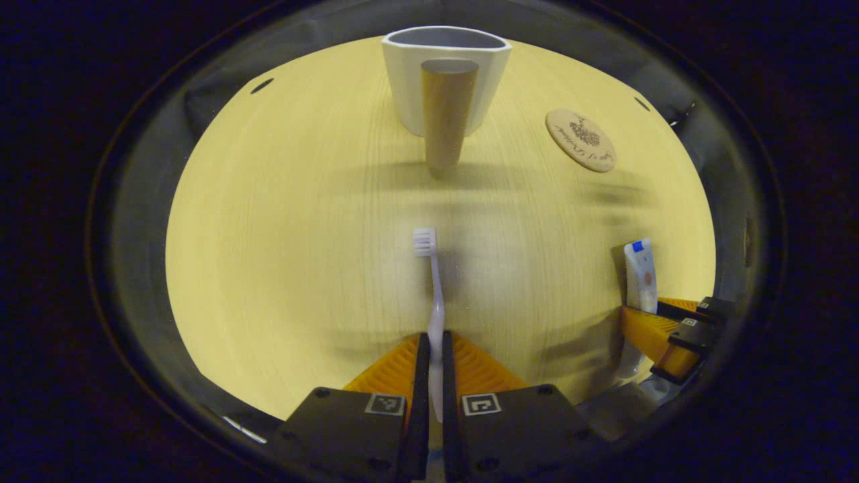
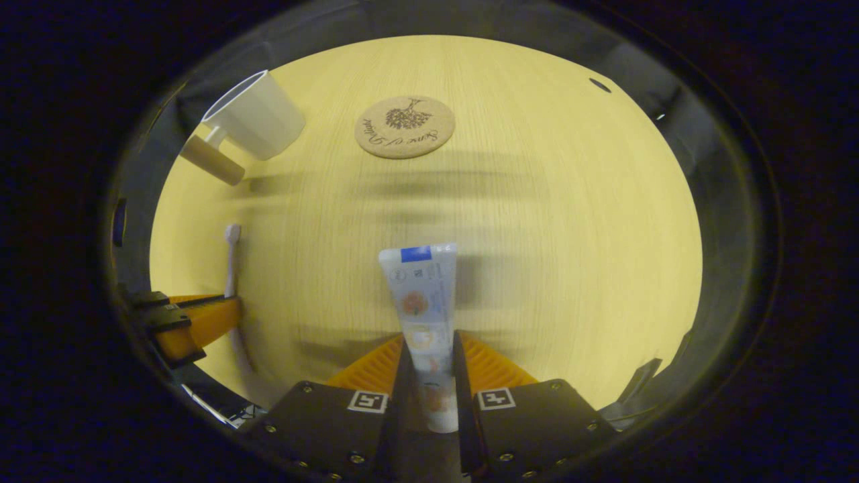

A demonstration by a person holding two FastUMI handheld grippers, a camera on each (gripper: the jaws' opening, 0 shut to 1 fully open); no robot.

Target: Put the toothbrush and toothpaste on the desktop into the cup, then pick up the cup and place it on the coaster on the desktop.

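Left gripper view: a slim white toothbrush [image 1: 435, 315] was clamped between the left gripper [image 1: 435, 349] fingers, above the pale wooden desktop [image 1: 302, 268]. A white toothpaste tube [image 2: 424, 315] was gripped by the right gripper [image 2: 429, 362]. Beyond stood a white cup with a wooden handle [image 1: 443, 80], near a round cork coaster [image 1: 580, 140].

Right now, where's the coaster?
In the right gripper view, the coaster lies flat on the desktop, straight ahead beyond the toothpaste, with the cup to its left. Nothing rests on it.
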